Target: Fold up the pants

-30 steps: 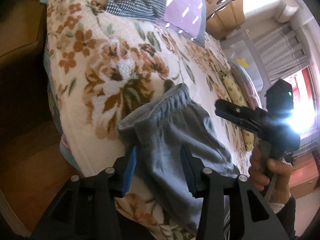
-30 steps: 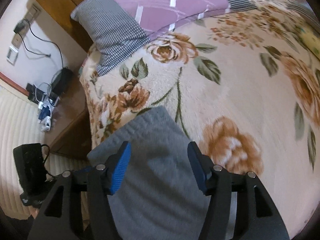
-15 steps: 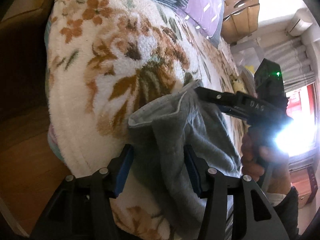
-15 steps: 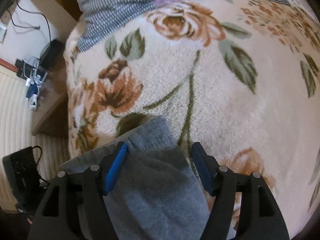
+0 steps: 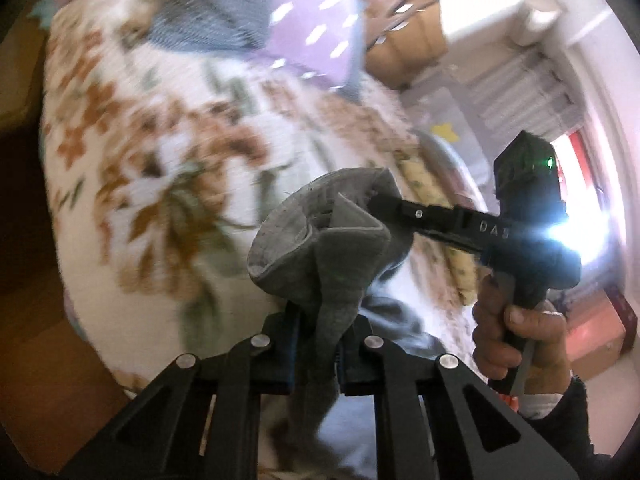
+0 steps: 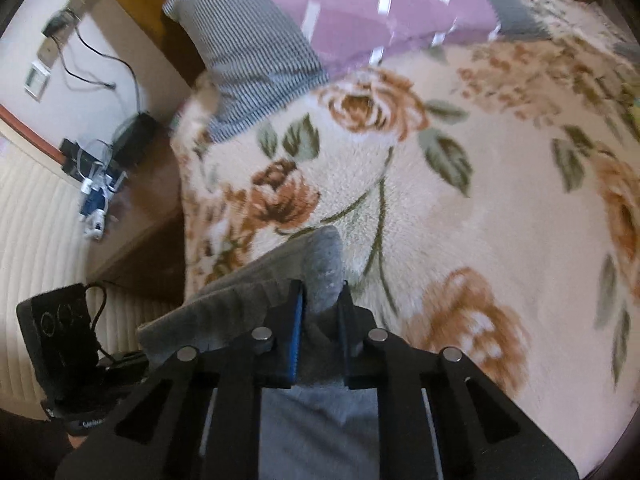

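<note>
Grey pants [image 5: 320, 248] hang lifted above the floral blanket [image 5: 132, 152] on the bed. My left gripper [image 5: 316, 340] is shut on a bunched edge of the pants. In the left wrist view my right gripper [image 5: 376, 200] holds the same waistband end from the right. In the right wrist view my right gripper [image 6: 320, 312] is shut on the grey pants [image 6: 324, 272], which stretch left toward the left gripper's body [image 6: 60, 340]. The rest of the pants drops below both grippers, hidden.
A purple and checked pillow [image 6: 340, 20] lies at the head of the bed by the wooden headboard [image 5: 404, 48]. A bedside stand with cables [image 6: 100, 184] is at the left. A bright window [image 5: 580, 216] glares at the right.
Both grippers have closed on the waistband of the pants and lifted it off the blanket. The cloth is now bunched between the two grippers.
</note>
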### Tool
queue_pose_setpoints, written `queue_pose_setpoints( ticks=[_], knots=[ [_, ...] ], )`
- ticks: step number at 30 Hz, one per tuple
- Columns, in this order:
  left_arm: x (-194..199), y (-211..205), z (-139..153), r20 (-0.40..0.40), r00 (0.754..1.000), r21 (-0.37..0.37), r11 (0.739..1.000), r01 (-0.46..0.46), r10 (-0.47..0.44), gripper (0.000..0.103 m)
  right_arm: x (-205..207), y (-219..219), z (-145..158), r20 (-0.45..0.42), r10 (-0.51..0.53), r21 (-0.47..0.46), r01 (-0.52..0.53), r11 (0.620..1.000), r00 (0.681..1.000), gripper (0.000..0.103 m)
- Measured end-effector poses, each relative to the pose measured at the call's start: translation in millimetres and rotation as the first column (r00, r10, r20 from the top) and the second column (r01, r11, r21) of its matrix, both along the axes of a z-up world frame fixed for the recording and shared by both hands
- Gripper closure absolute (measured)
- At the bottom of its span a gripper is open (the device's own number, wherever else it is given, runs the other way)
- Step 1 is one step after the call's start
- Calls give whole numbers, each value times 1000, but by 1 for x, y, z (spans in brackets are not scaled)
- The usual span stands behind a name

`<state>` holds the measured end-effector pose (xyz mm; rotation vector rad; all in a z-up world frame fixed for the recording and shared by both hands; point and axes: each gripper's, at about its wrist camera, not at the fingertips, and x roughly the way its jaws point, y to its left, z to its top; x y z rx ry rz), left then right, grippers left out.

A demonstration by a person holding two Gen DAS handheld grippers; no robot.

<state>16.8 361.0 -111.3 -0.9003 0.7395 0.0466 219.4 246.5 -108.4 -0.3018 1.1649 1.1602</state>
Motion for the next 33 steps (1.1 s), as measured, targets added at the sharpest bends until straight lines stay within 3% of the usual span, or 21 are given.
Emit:
queue_pose_setpoints(
  ticks=[9,17,27,33],
  knots=[
    [-3,-65,51,96,983,39,987,156,-159,91,-17,-99,55,18,-123,90,121,989,992,88],
    [-8,-137,78,132,934,56,943,327,-331,91,-31,-193,74,-10,-262,143,261,955,965,88],
    [-15,-230,90,126,832,69,842,535,-540,91,-52,-311,70,-65,-420,173,425,889,905,88],
    [-19,-294,91,102,748,88,755,650,-656,91,-69,-379,61,-89,-506,191,513,837,858,89]
  ],
)
